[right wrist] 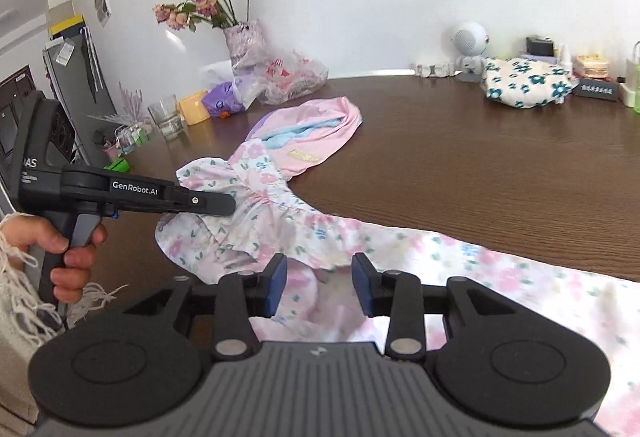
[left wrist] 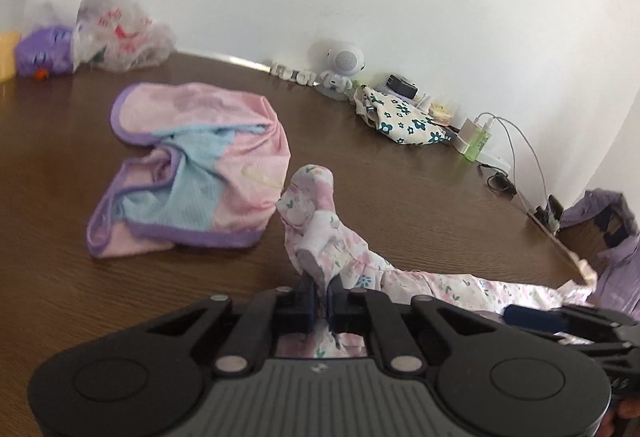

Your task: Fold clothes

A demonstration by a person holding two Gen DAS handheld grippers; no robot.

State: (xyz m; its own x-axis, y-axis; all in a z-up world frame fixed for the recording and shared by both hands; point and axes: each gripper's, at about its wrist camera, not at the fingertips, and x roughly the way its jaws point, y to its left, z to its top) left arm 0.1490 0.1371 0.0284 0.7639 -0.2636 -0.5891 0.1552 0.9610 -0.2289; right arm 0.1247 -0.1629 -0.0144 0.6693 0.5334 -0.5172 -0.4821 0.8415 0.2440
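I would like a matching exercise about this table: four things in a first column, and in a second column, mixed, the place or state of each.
Things:
1. floral garment
2. pink and blue garment
3. right gripper
4. vase of flowers

Places or states:
A. stands at the wall, at the back of the table
B. open, above floral cloth
C. pinched by the shut left gripper
D. lies crumpled on the table, held by nothing

Pairs: 1-C, 2-D, 3-B, 4-A
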